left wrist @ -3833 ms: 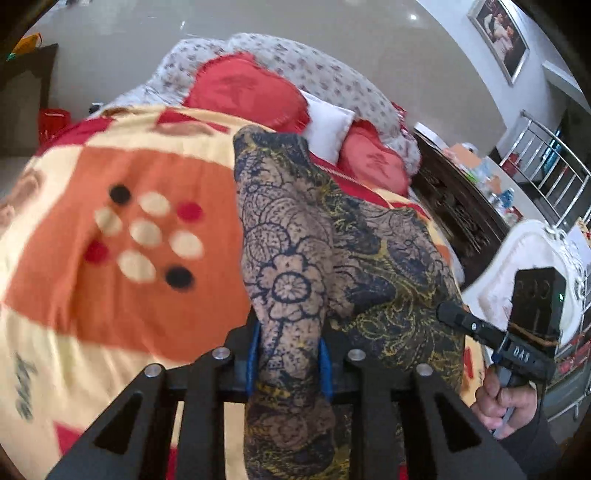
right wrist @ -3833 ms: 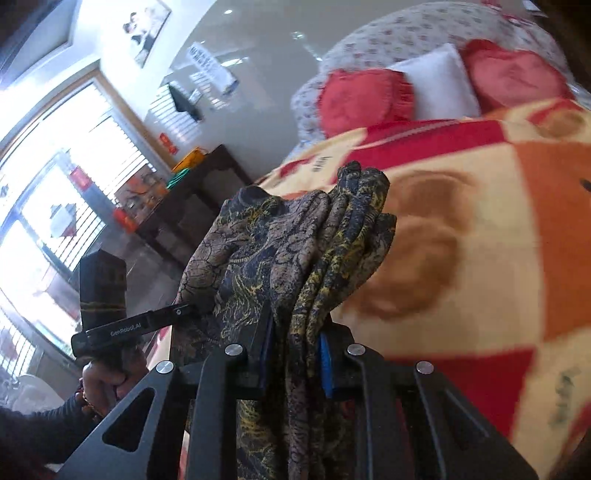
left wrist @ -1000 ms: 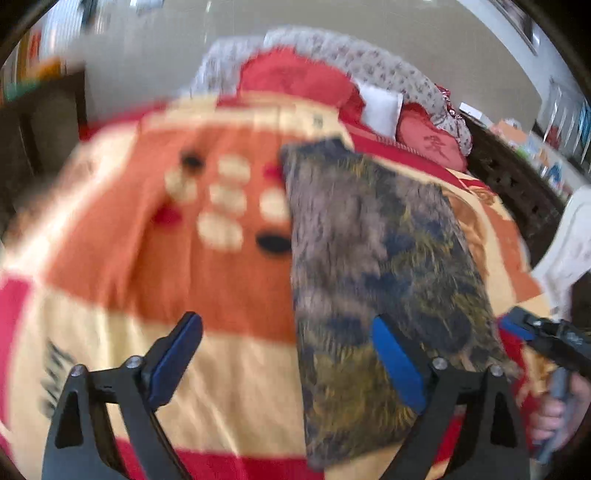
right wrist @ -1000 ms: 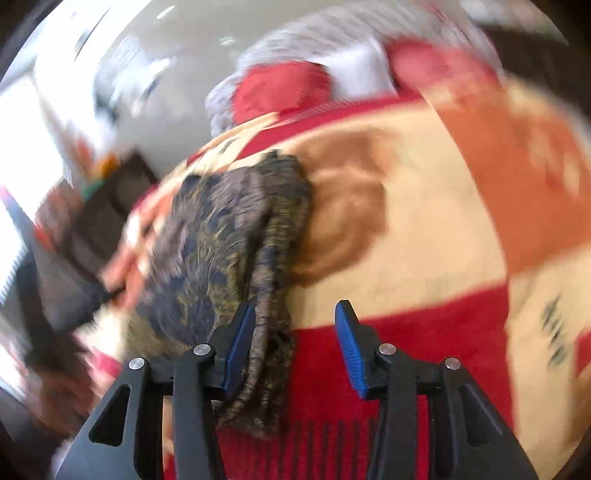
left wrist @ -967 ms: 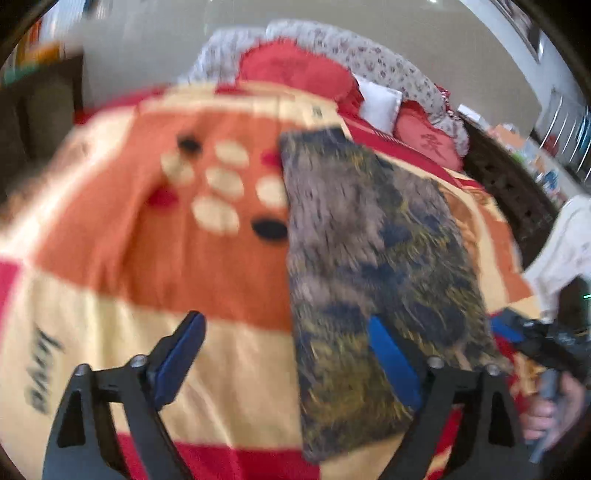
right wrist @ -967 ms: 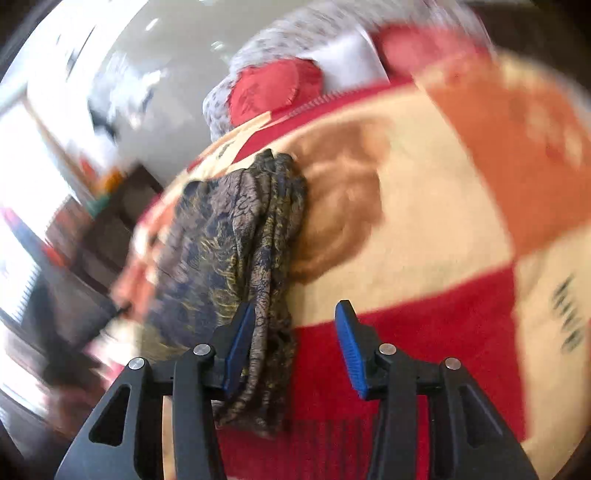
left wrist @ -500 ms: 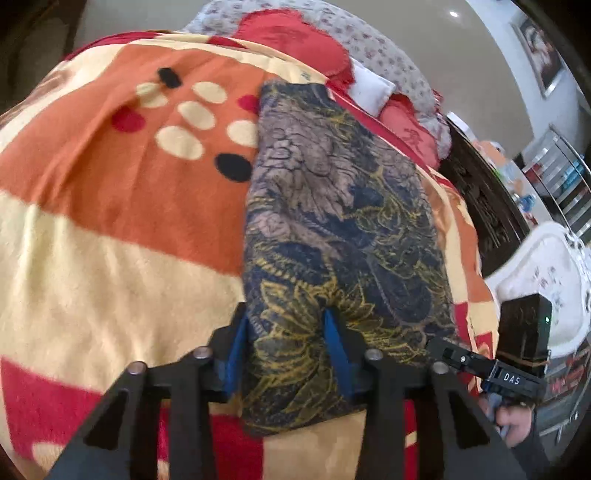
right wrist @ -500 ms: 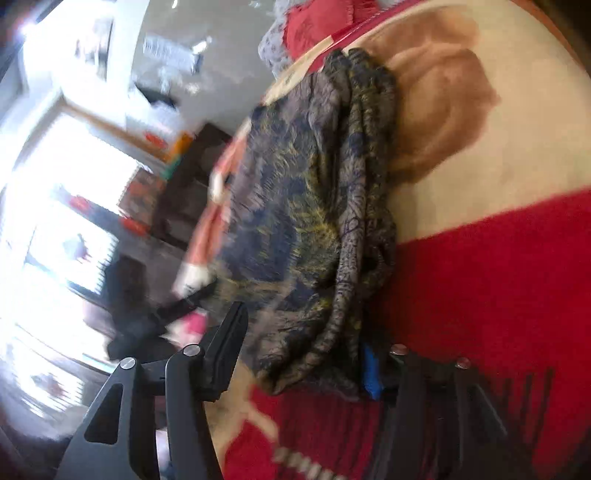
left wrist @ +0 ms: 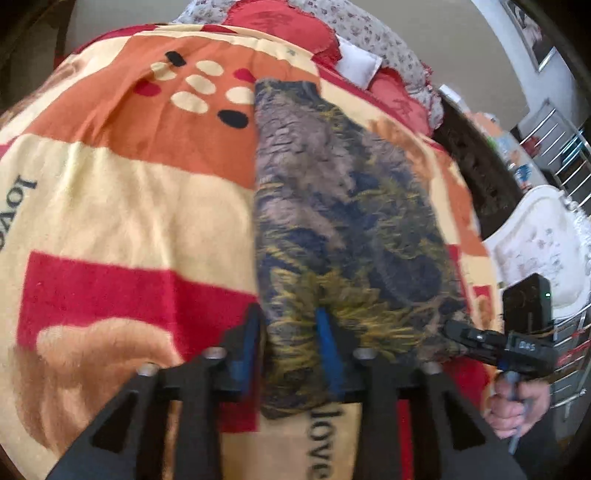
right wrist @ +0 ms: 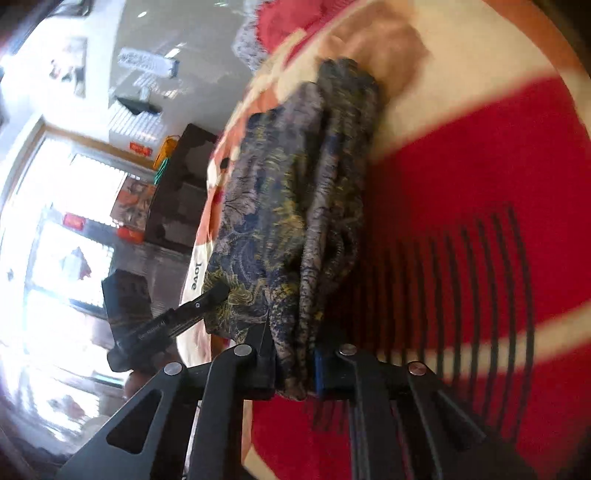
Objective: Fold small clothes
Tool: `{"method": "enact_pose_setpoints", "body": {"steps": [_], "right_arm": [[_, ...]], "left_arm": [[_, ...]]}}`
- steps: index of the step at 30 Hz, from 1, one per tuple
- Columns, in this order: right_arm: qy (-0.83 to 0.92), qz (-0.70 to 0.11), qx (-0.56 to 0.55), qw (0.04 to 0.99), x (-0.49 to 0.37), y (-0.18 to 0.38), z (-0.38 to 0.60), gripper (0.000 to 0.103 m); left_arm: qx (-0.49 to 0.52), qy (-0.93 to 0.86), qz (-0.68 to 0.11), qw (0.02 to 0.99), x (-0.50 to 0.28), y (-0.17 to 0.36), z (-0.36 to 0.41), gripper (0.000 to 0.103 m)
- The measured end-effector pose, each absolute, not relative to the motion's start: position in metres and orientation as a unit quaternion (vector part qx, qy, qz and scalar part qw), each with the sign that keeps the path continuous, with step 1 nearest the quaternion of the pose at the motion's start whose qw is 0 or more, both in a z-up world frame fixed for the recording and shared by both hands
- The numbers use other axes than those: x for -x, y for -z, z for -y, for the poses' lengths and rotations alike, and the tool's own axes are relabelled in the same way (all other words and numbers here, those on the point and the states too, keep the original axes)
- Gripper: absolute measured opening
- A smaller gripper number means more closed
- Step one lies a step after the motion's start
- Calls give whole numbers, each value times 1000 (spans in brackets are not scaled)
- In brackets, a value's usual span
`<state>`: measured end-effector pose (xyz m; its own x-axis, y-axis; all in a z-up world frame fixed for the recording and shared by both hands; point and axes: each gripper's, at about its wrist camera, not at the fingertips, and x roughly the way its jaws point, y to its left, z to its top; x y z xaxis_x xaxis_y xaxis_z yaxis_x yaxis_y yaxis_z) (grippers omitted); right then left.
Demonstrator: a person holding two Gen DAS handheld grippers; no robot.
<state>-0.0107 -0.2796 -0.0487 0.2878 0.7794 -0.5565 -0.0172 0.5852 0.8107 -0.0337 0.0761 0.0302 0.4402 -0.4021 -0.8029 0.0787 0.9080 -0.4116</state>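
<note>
A dark garment with a gold and blue flower pattern lies folded in a long strip on the orange, cream and red blanket. My left gripper has the strip's near left corner between its blue pads; its jaws are opening, though the cloth still touches both. In the right wrist view the garment shows bunched folds along one edge. My right gripper pinches that edge's near end, its jaws closing. Each gripper shows in the other's view: the right gripper in a hand, the left gripper at the garment's other corner.
Red pillows and a white pillow lie at the bed's head. A dark wooden cabinet and a white chair stand beside the bed. Bright windows fill the left of the right wrist view.
A second ago both grippers hung open over the garment's near end. Both have since come down and forward, and their pads have closed onto the two near corners.
</note>
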Motion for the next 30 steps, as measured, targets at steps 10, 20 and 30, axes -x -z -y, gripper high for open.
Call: {"method": "enact_pose_setpoints", "body": {"steps": [10,20,30], "right_arm": [[-200,-416,-154,874,-27,-49,262,38],[-29,-458,-67,886,-155,-2,193,38],[-52,-434,-68,897,-162,18,188,41]], "left_arm": [[131,96,-394,905,-43,-98,-57,55],[79,0,-464,882,-162,-28,-22,58],[72,-16,-463,883,-172,-16,-24,83]]}}
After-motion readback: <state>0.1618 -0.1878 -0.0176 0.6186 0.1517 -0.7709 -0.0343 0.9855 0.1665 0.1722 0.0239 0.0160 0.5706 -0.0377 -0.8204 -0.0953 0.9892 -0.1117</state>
